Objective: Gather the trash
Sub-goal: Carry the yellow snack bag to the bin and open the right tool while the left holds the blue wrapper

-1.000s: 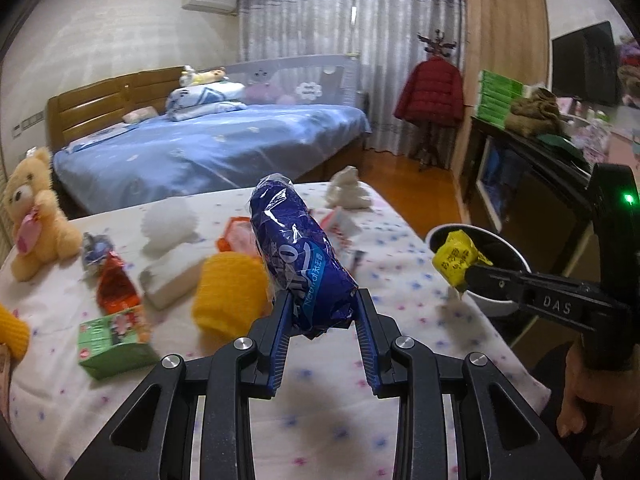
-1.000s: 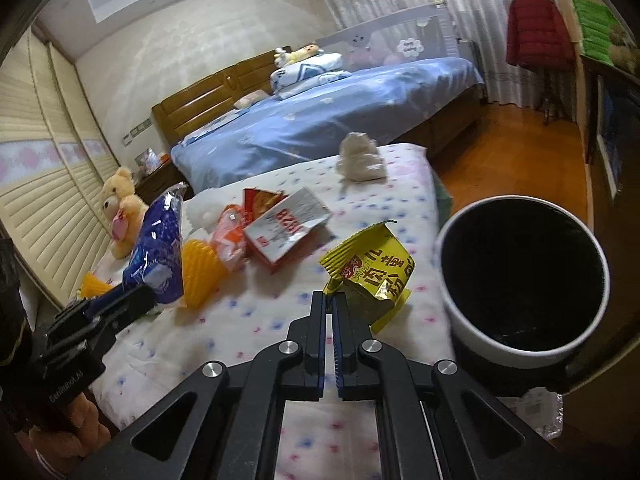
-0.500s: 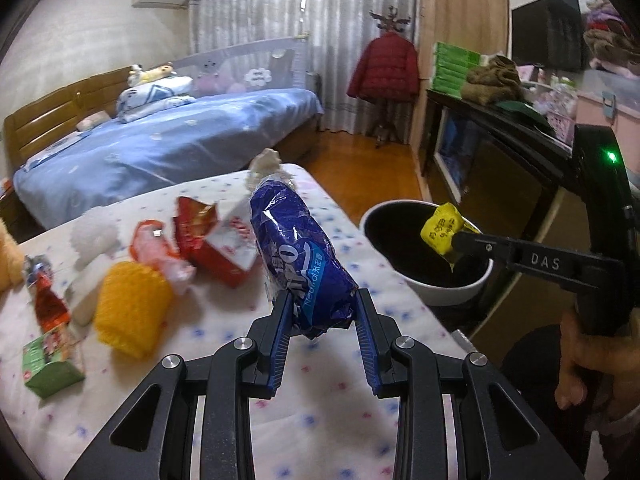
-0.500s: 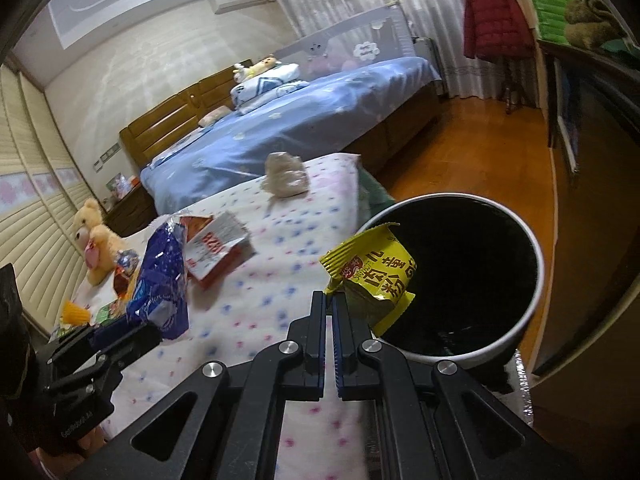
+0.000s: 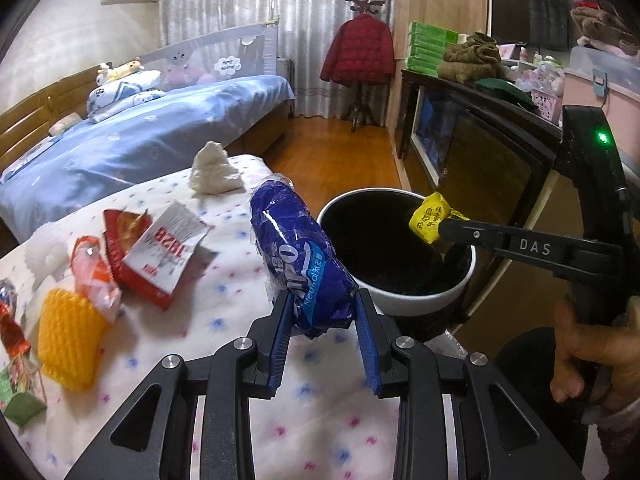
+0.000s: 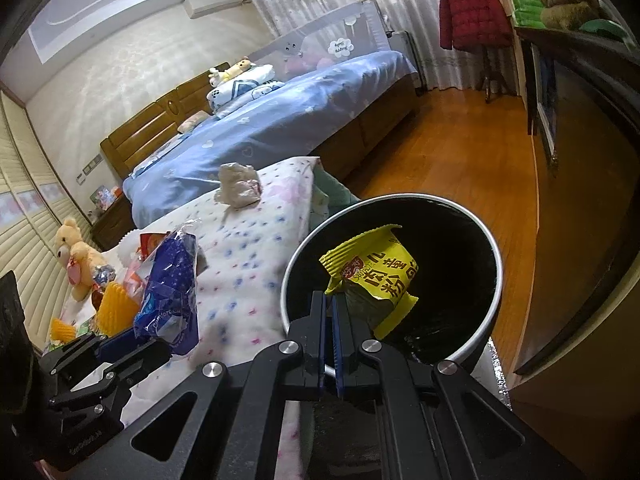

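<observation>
Now right tool (image 6: 333, 320) pinching yellow wrapper (image 6: 376, 276) over bin (image 6: 495, 280) — left tool (image 5: 324, 332) gripping blue packet (image 5: 304, 264)

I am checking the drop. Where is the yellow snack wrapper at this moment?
The yellow snack wrapper is pinched in the right tool, hanging over the open mouth of the trash bin, beside the bed's edge.
</observation>
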Tool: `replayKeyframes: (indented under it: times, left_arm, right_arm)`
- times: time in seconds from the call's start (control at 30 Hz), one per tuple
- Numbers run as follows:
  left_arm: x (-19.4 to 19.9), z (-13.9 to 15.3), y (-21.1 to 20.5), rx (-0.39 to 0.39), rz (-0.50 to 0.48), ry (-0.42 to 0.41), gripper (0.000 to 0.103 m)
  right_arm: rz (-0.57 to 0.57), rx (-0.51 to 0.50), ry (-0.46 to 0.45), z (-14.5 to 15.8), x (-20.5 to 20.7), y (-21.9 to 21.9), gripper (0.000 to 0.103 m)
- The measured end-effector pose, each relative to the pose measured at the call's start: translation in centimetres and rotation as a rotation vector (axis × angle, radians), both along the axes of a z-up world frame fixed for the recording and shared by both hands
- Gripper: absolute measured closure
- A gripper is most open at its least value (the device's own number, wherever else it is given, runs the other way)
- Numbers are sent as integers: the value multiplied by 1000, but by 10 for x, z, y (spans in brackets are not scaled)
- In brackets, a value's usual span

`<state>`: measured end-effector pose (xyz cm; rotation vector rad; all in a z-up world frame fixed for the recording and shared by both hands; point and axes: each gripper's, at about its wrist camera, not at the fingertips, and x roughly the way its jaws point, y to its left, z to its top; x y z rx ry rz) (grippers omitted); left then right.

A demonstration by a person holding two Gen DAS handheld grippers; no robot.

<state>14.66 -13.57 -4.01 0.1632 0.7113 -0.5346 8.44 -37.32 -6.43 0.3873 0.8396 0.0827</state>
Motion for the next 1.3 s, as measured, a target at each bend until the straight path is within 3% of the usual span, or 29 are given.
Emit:
replayKeyframes:
  times: [0.8,0.97,1.17,1.27,1.3]
  left_arm:
    - [37,-11,-56,2,-80,70,72]
    - [43,-13,-65,13,-84,79,67]
    - [41,-14,-65,20,-67,73,57]
    - [37,-14,-58,13,-48,70,52]
    - [34,-13,-55,9,-40,69,48]
  right_arm:
    - [-27,34,63,-23,30,-38,100]
    - [-32,43,72,-26,32,-41,99]
    - [-44,59,93,-27,34,-46,93]
    - [-53,62,92,-27,31,-47,84]
    - [-57,64,91,-26,30,-47,76]
